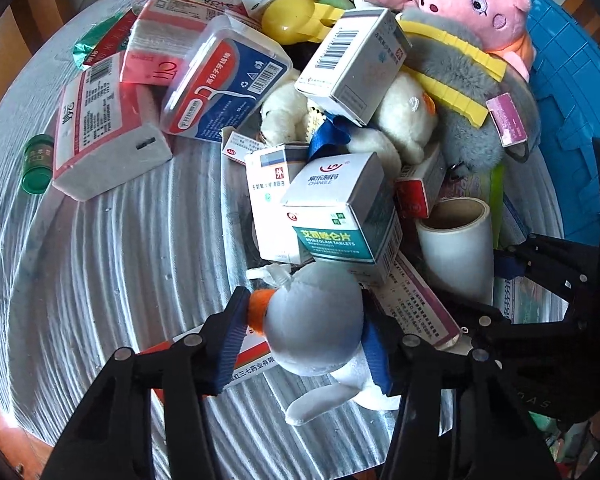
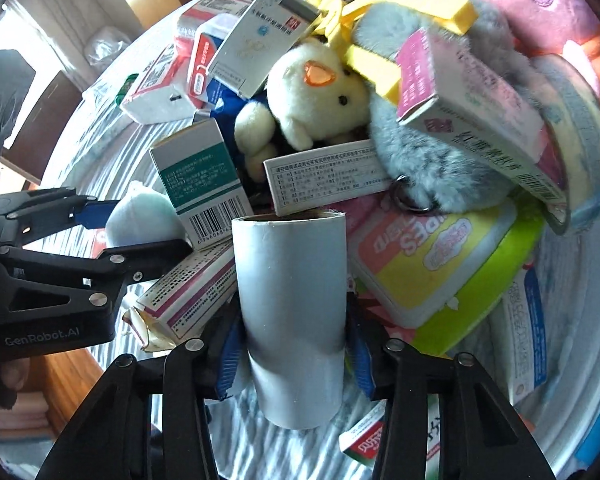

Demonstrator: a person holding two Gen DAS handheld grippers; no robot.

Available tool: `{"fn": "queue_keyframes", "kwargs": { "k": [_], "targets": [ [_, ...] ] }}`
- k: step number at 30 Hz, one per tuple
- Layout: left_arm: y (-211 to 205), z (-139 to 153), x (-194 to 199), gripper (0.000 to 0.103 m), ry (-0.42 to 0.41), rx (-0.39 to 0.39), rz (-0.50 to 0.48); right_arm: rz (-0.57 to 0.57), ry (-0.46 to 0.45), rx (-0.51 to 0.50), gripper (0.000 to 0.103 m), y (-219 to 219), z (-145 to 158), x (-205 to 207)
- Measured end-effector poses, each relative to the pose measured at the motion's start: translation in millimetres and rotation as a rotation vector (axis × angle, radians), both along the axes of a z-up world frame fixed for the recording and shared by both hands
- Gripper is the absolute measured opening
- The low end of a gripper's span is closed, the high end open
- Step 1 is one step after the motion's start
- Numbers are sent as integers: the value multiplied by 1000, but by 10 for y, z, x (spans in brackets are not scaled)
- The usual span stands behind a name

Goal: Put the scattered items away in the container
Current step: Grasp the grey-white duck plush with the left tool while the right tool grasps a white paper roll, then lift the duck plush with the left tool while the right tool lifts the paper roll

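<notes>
My left gripper is shut on a small grey-and-white plush bird with an orange beak, at the near edge of a pile of scattered items. My right gripper is shut on a white roll with a cardboard core; the roll also shows in the left wrist view. The blue container lies at the far right of the left wrist view. The left gripper also shows in the right wrist view, holding the plush bird.
The pile holds medicine boxes, tissue packs, a floss box, a white plush duck, a grey furry toy, a pink plush pig, a wipes pack and a green bottle. All sit on a grey striped tablecloth.
</notes>
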State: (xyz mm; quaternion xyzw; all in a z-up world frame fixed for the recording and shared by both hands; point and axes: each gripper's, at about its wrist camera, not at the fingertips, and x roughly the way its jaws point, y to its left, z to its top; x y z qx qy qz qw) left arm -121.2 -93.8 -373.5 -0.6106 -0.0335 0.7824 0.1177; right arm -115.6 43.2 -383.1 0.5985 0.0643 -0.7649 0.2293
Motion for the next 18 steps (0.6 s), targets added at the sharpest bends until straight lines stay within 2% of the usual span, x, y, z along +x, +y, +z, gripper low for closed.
{"fn": "queue_keyframes", "kwargs": {
  "k": [8,18],
  "targets": [
    [-98,310,-50,52,70,-6,32,-56,14,-46,45,181,252,-20],
    [-369,512,-45,52,109,-38,110,-100,62,-70,45,365,549,-43]
  ]
}}
